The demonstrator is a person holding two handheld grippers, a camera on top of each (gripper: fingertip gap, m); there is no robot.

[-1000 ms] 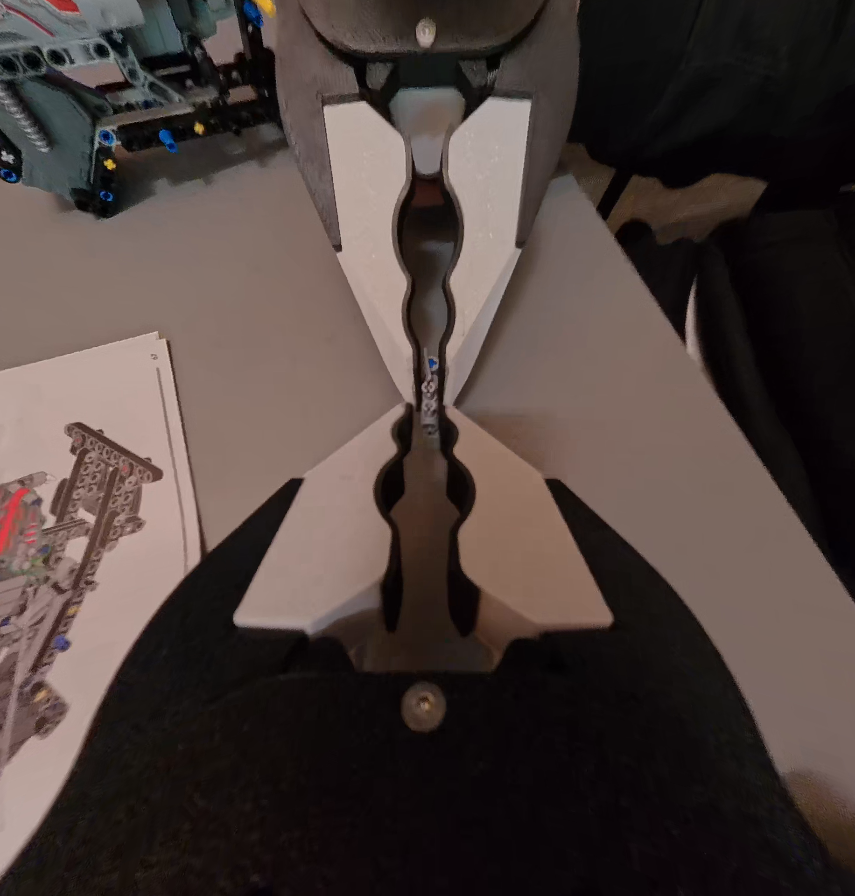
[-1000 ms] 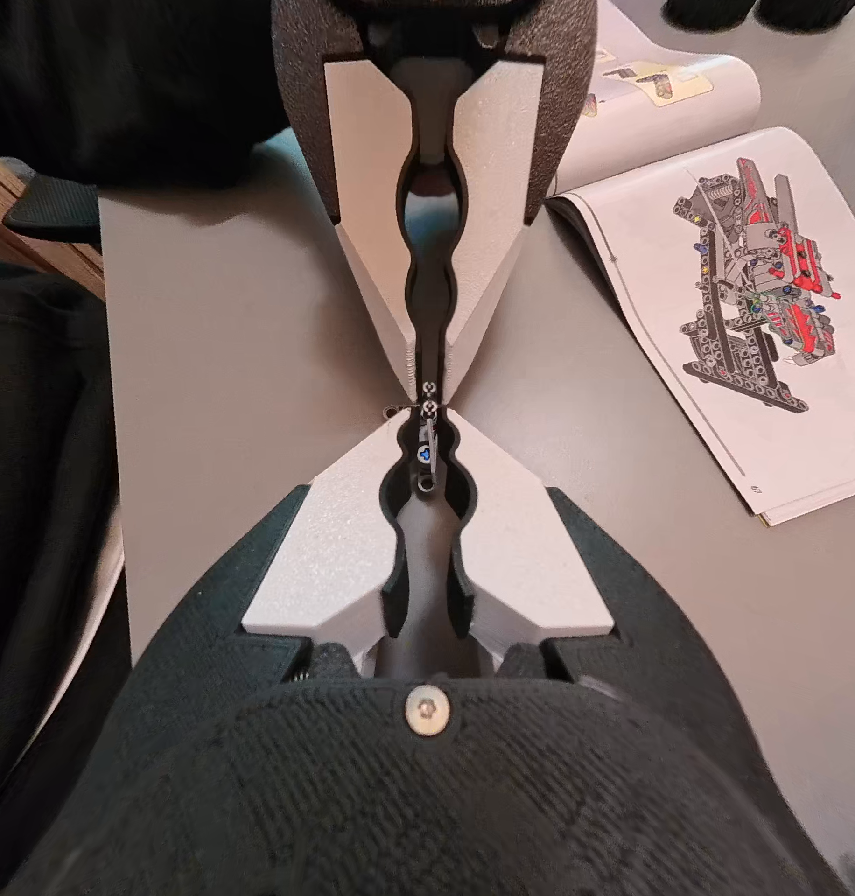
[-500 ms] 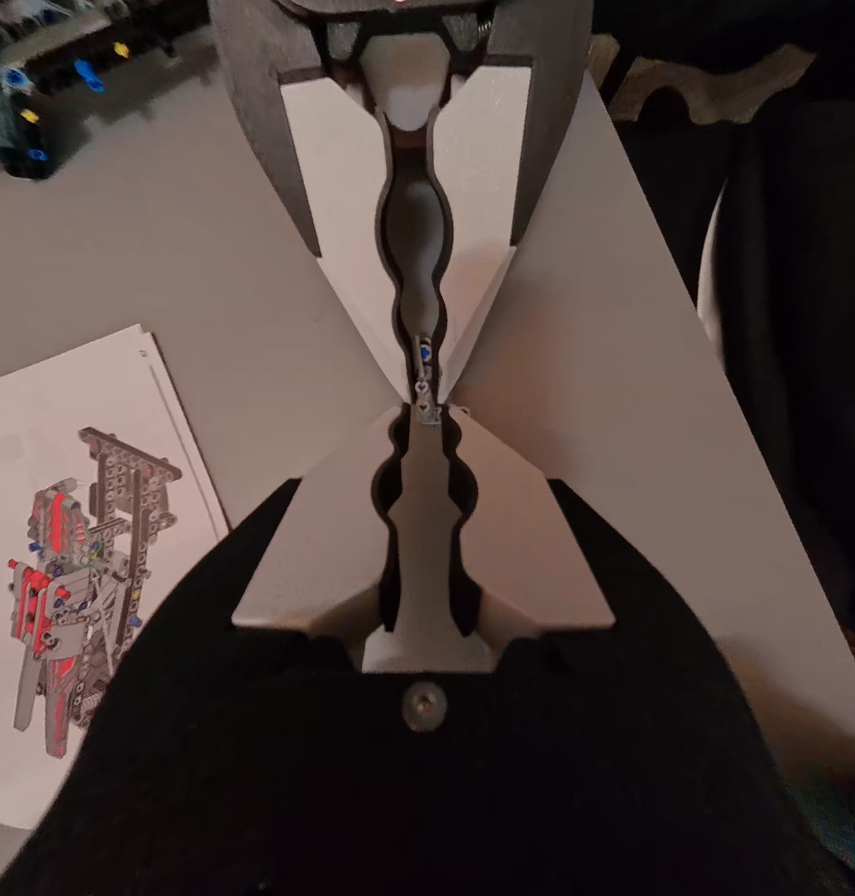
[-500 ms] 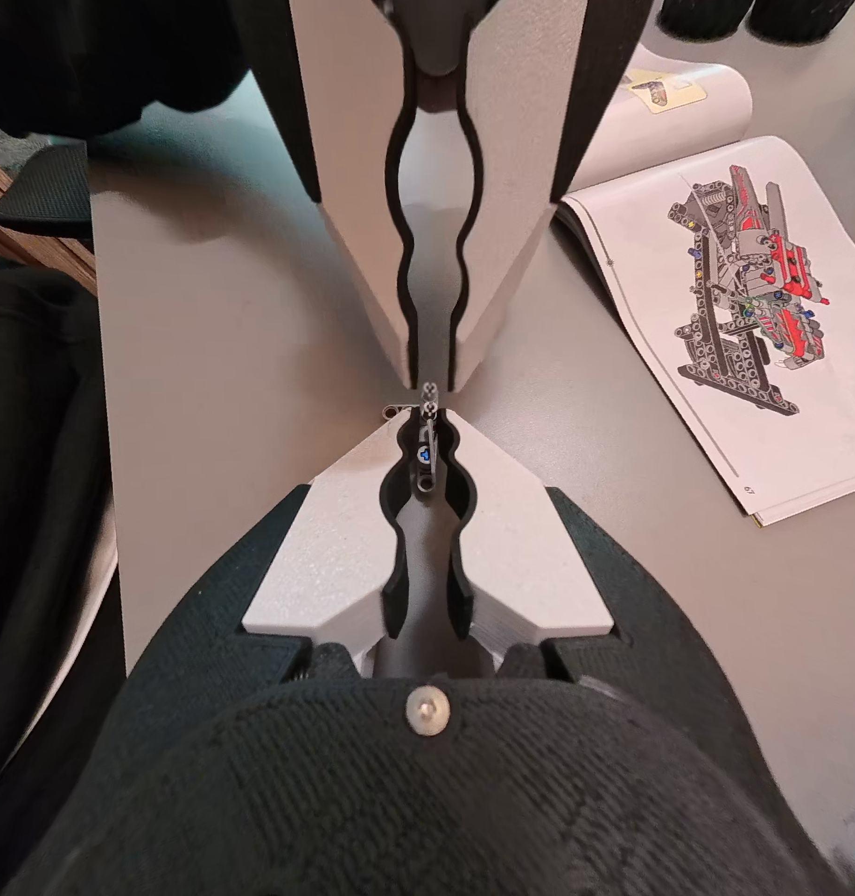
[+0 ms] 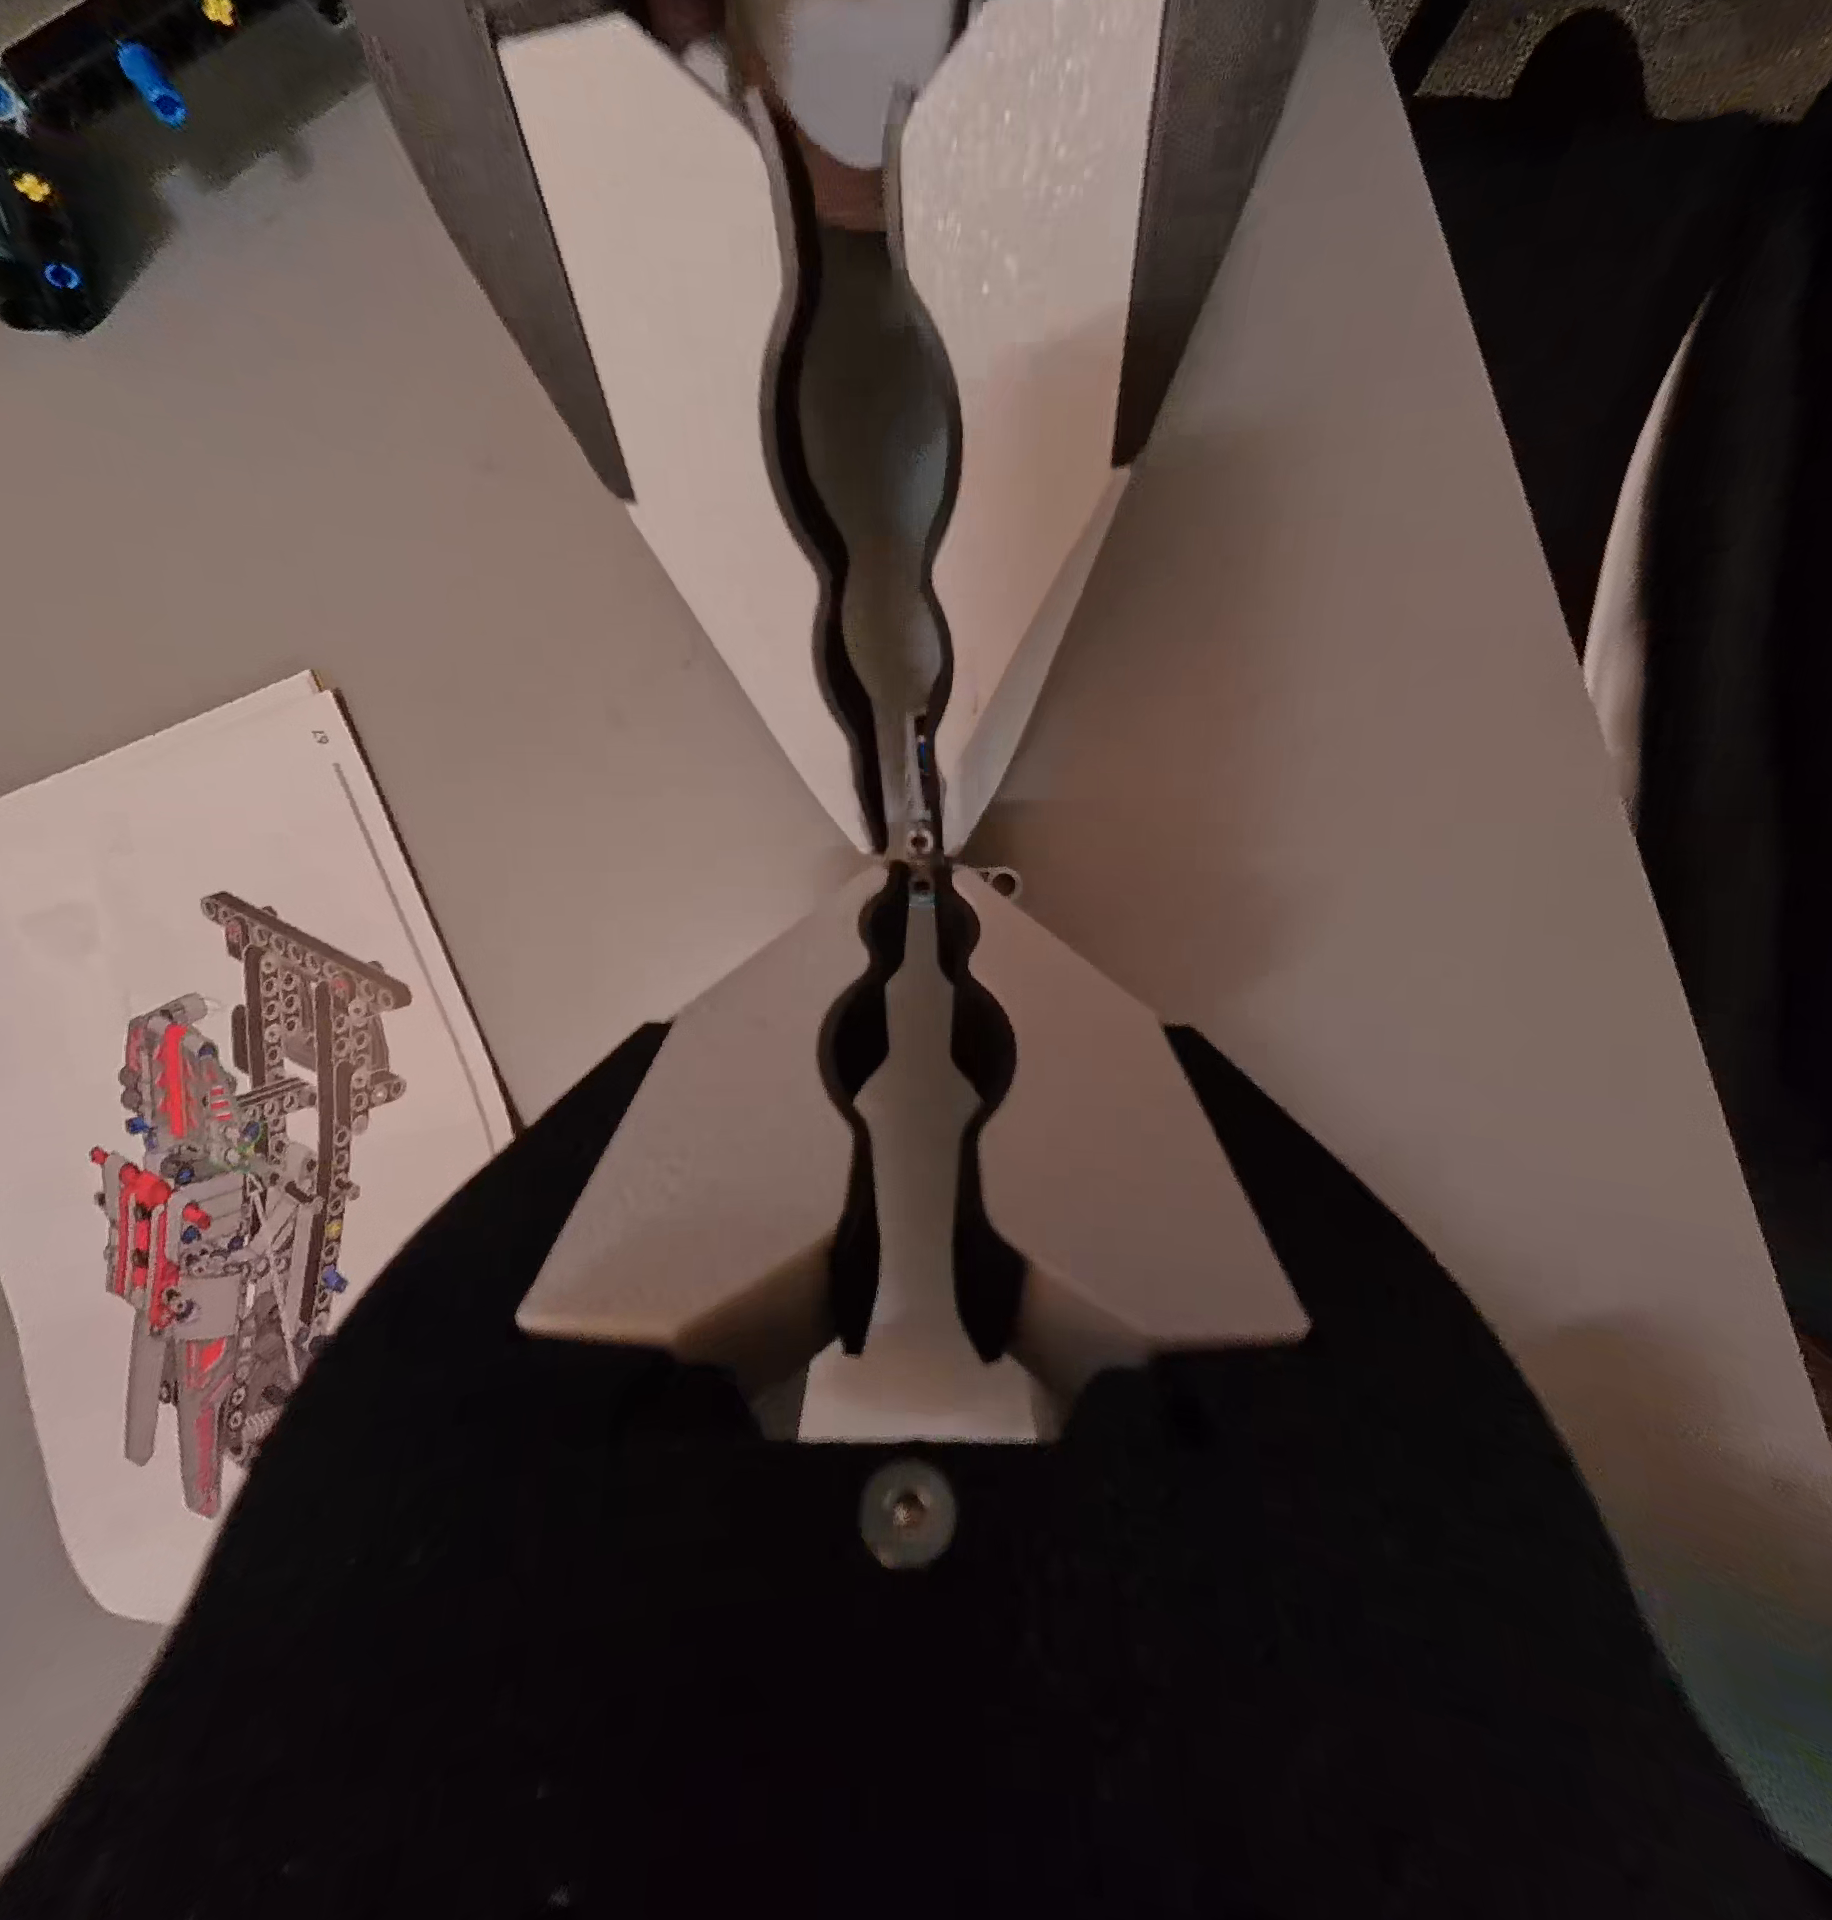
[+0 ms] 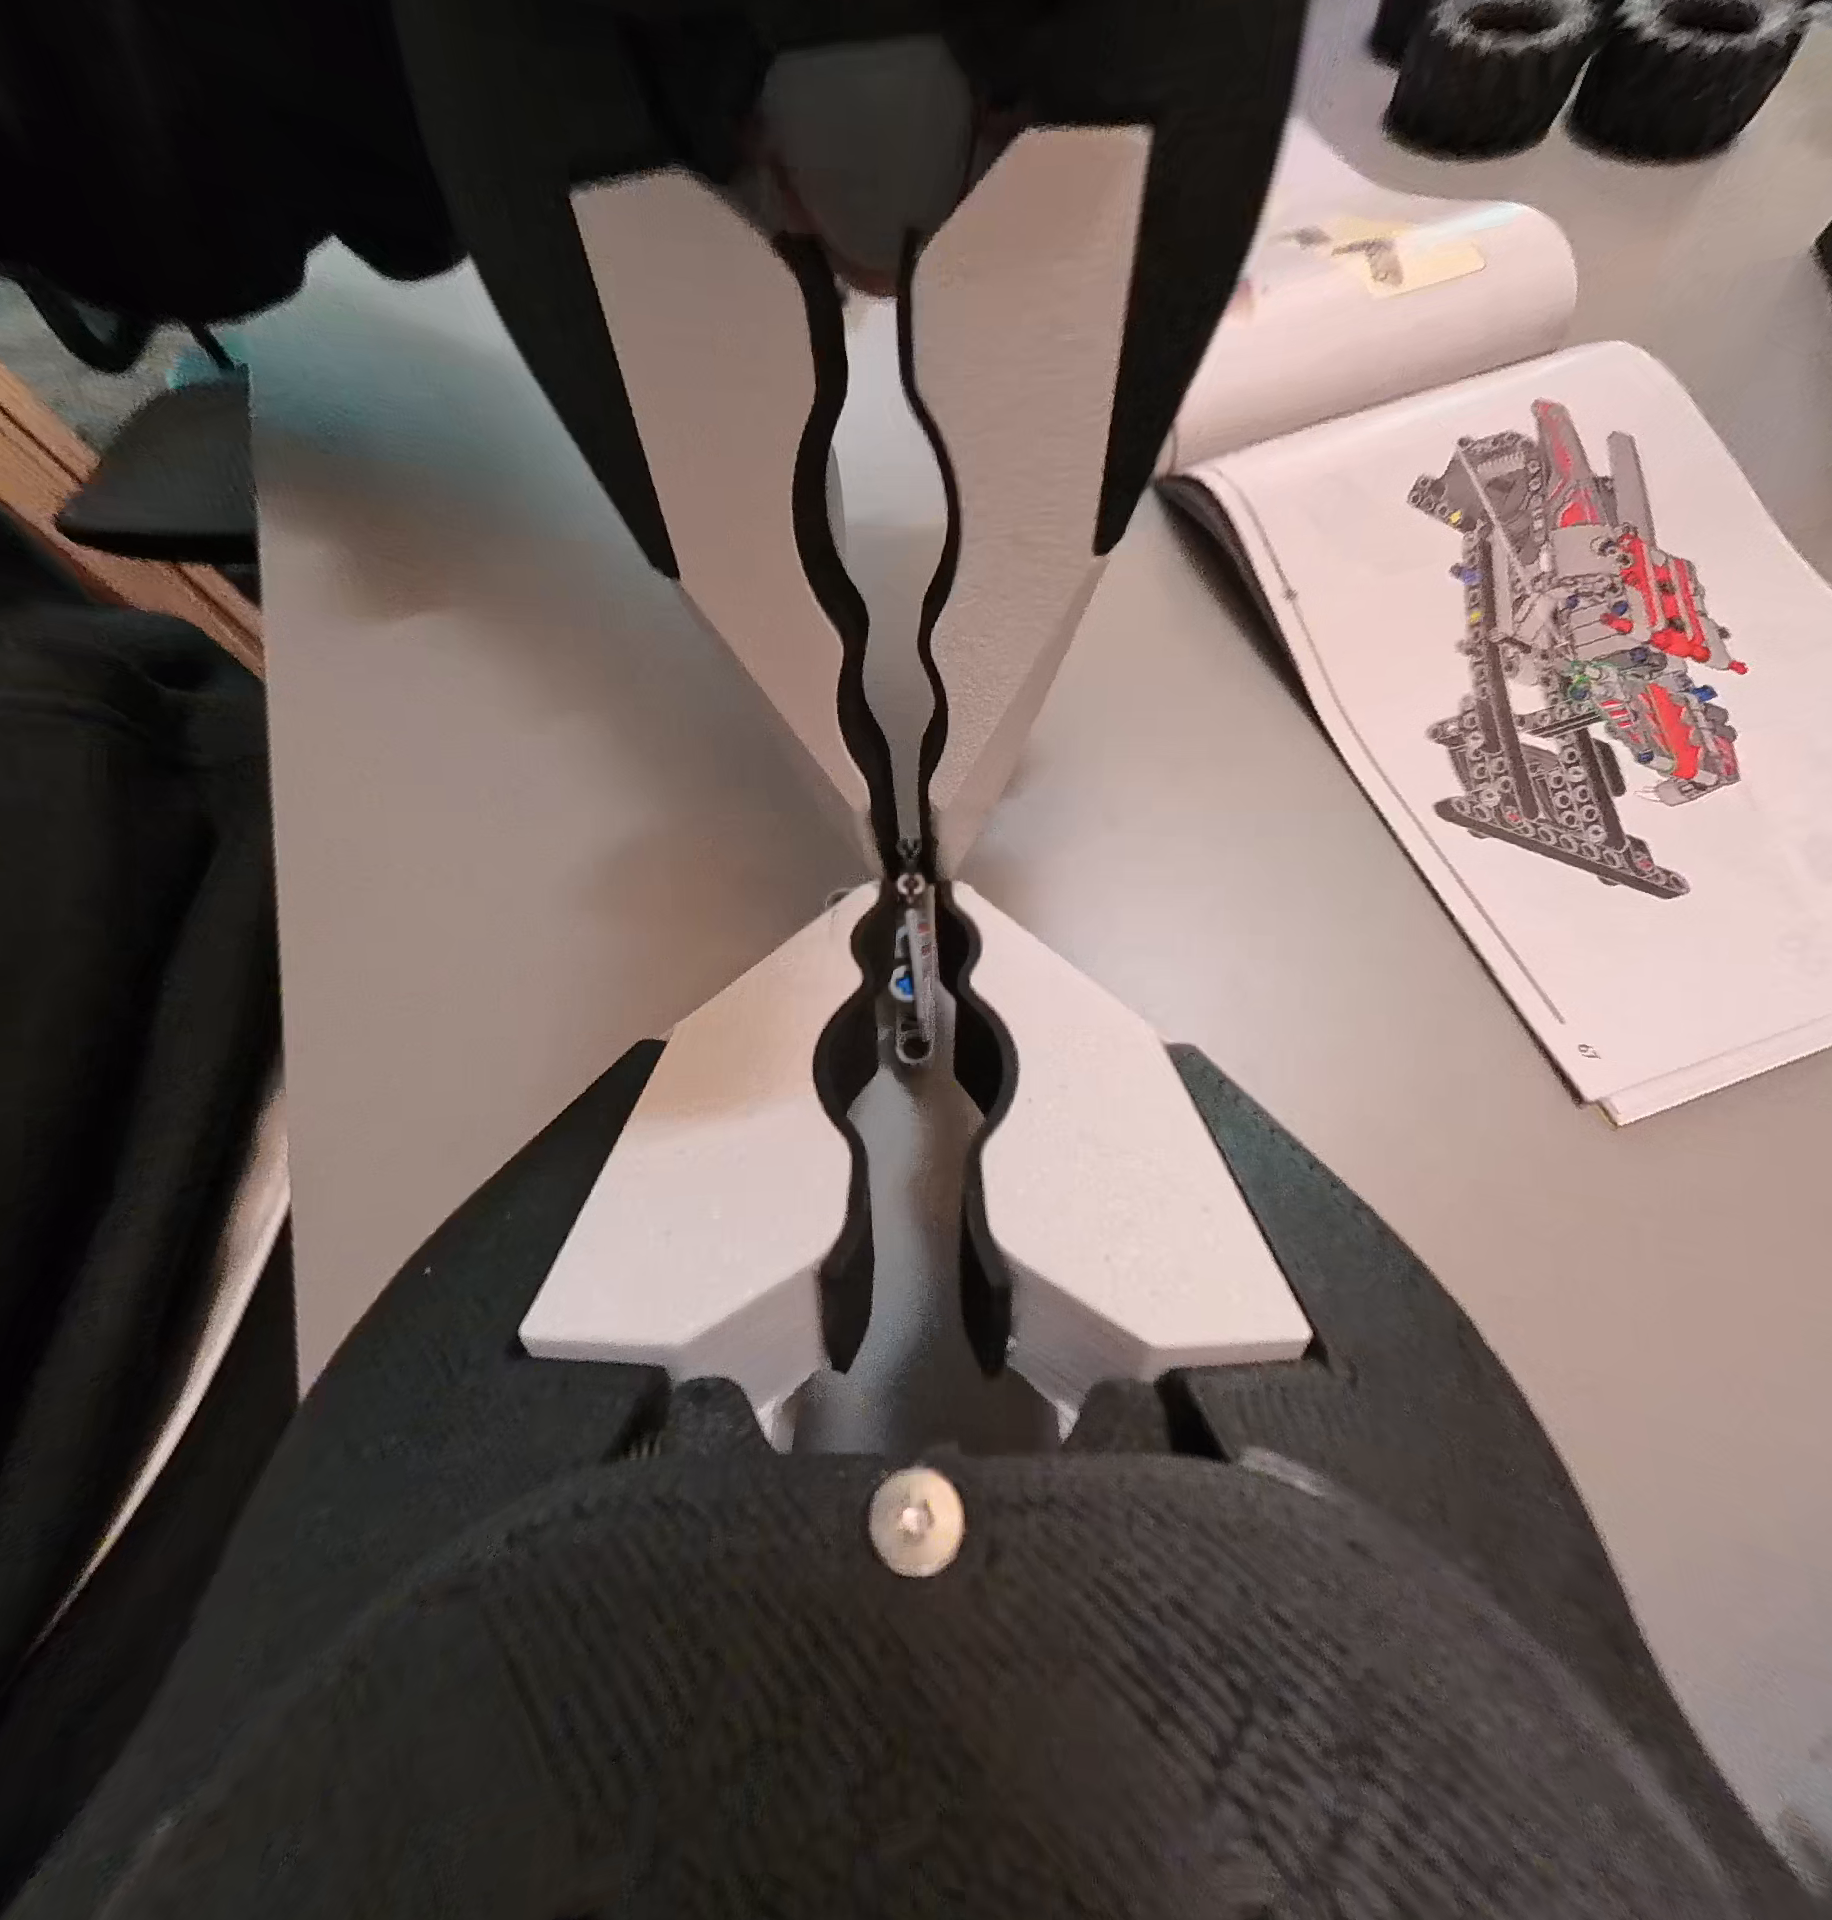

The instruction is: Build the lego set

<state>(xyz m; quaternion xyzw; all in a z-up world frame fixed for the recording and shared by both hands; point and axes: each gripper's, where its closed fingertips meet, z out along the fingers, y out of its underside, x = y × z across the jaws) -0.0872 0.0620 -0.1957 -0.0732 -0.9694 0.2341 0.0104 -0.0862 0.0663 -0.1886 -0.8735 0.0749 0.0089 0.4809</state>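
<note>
My two grippers meet tip to tip above the grey table (image 5: 392, 540). My right gripper (image 6: 913, 896) is shut on a thin grey lego beam (image 6: 914, 982) with a blue pin, held between its black pads. The beam also shows in the left wrist view (image 5: 920, 764) inside the right gripper's jaws. My left gripper (image 5: 920, 885) is shut on a small grey piece (image 5: 922, 840) at the beam's near end. A light grey tip (image 5: 1001, 882) sticks out to the right of the fingertips. In the right wrist view the left gripper (image 6: 907, 850) comes down from the top.
An open instruction booklet (image 5: 216, 1039) lies left of my left gripper; it also shows in the right wrist view (image 6: 1618, 727). A partly built lego model (image 5: 50, 156) stands at the far left. Black tyres (image 6: 1577, 62) stand at the back right. The table edge (image 5: 1618, 831) runs close on the right.
Both grippers have stayed shut and tip to tip on the small lego parts. The pair has shifted over the table, so the model has slid toward the left view's corner and the opposite gripper looms larger.
</note>
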